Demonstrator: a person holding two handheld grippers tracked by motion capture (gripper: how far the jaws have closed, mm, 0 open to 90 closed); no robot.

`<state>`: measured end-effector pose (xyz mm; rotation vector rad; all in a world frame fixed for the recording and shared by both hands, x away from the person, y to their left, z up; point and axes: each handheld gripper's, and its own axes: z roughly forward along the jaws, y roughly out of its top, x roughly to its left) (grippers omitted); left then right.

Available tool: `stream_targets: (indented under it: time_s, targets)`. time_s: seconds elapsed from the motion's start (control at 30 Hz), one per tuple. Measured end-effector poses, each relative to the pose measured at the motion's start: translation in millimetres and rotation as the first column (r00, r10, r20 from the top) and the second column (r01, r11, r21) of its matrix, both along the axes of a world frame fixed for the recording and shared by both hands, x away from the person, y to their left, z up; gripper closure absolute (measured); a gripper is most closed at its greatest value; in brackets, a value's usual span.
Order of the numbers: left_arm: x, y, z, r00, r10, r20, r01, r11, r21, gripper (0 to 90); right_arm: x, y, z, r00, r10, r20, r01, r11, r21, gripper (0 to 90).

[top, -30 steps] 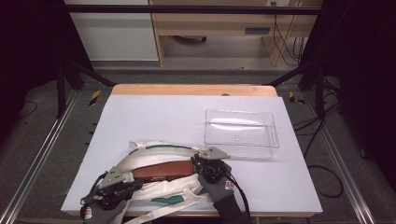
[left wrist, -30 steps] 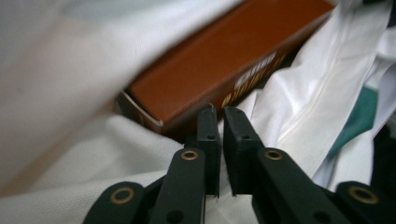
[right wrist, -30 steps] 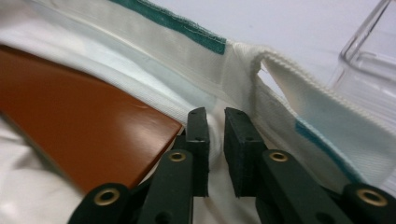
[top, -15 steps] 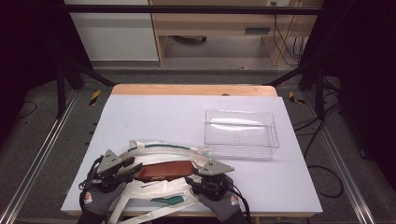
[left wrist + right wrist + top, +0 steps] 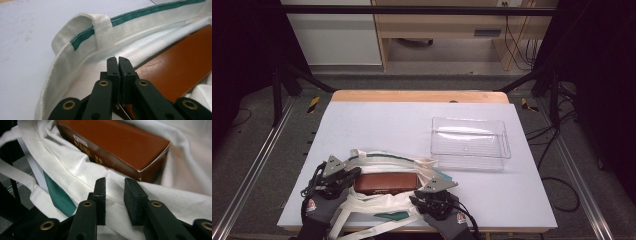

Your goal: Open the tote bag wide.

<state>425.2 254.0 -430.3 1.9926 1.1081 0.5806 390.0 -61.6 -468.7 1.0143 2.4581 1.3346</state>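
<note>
Brown box (image 5: 385, 183) lies inside white tote bag (image 5: 382, 202), near tabletop (image 5: 382, 125) front edge. My left gripper (image 5: 117, 60) at box's left end: fingers pressed together, whether pinching bag cloth I cannot tell. My right gripper (image 5: 115, 192) near box's right end: fingers parted narrowly over bag rim, nothing held. Judgement: grip hem only, pull evenly, keep box flat. Label on box side too blurred to read.
</note>
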Motion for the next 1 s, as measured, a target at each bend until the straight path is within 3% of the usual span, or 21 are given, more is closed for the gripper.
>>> stream_targets:
  time_s: [0.1,0.27,0.43,0.63,0.7,0.8,0.93,1.0]
  targets:
    - [7.0,-0.8,-1.5,0.9998,0.021,0.004,-0.021,0.9998,0.005,88.7,-1.8,0.4,-4.6,0.9999,-0.001,-0.012,0.0,1.0,-0.01,75.3]
    - [20.4,3.2,-13.9,0.9979,0.065,-0.008,-0.065,0.9966,-0.05,88.4,-4.7,1.1,-12.4,0.9998,0.0,-0.02,0.0,1.0,-0.011,78.3]
    - [27.2,3.5,-27.5,0.9974,0.072,0.004,-0.072,0.9957,-0.058,87.7,-5.0,0.8,-15.0,0.9996,0.002,-0.028,-0.002,1.0,0.001,78.9]
    - [28.3,5.2,-32.3,0.9976,0.068,0.009,-0.068,0.996,-0.059,85.2,-5.6,1.9,-16.5,1.0,0.0,-0.009,0.0,1.0,0.005,78.6]
    - [28.0,6.3,-31.7,0.9979,0.064,0.009,-0.063,0.9957,-0.067,83.4,-5.1,1.5,-16.3,1.0,0.004,-0.003,-0.004,1.0,0.006,78.3]
    - [24.8,12.7,-27.7,0.9977,0.046,0.05,-0.039,0.9893,-0.141,76.1,-4.5,0.6,-14.9,0.9999,0.011,0.0,-0.011,1.0,0.017,77.0]
    - [14.0,18.9,-12.9,0.9949,0.019,0.099,0.002,0.9788,-0.205,67.9,-5.4,0.6,-7.8,0.9997,0.022,0.013,-0.022,0.999,0.03,68.3]
    - [7.7,21.9,-3.5,0.9933,0.02,0.114,0.005,0.9761,-0.217,65.1,-6.6,1.2,-3.5,0.999,0.039,0.023,-0.04,0.998,0.046,62.5]
